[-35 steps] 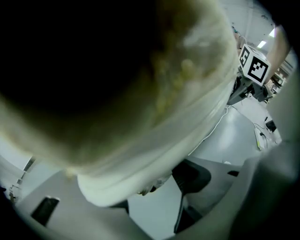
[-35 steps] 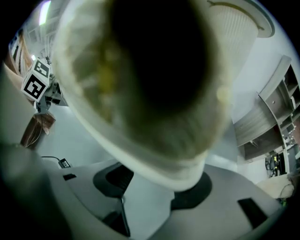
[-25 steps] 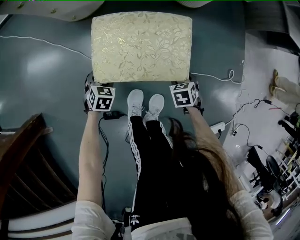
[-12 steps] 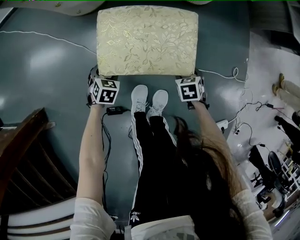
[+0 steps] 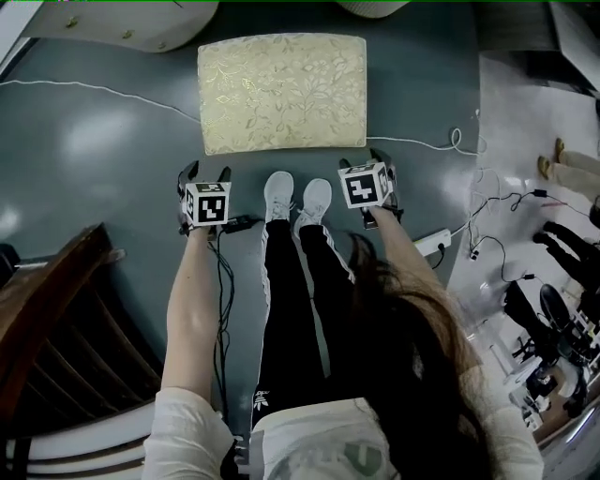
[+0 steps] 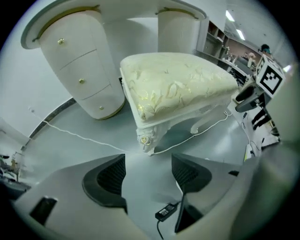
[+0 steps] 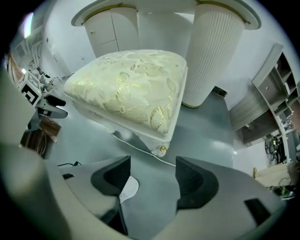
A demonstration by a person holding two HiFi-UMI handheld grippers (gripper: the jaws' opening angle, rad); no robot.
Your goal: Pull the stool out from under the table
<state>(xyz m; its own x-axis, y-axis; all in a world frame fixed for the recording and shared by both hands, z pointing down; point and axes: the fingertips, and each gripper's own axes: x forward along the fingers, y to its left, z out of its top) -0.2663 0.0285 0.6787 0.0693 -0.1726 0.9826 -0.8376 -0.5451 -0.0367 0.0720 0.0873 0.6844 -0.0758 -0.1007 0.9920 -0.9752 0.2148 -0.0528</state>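
Observation:
The stool (image 5: 281, 92), with a cream floral cushion and white carved legs, stands on the grey floor in front of the white table pedestals (image 5: 122, 19). My left gripper (image 5: 202, 172) is open, a short way back from the stool's near left corner (image 6: 145, 140), with nothing between its fingers (image 6: 110, 176). My right gripper (image 5: 366, 157) hangs just short of the near right corner (image 7: 161, 149). Its jaws are opening, with only floor between the pads (image 7: 194, 183). Neither gripper touches the stool (image 7: 131, 86).
A white cable (image 5: 94, 89) runs over the floor past the stool. A black power adapter (image 5: 239, 223) lies by the person's white shoes (image 5: 295, 202). A power strip (image 5: 427, 246) and more cables lie to the right. A dark wooden chair (image 5: 56, 319) stands at the lower left.
Both grippers were at the stool's near corners and have come off it and drawn back toward the person. The stool stands alone now.

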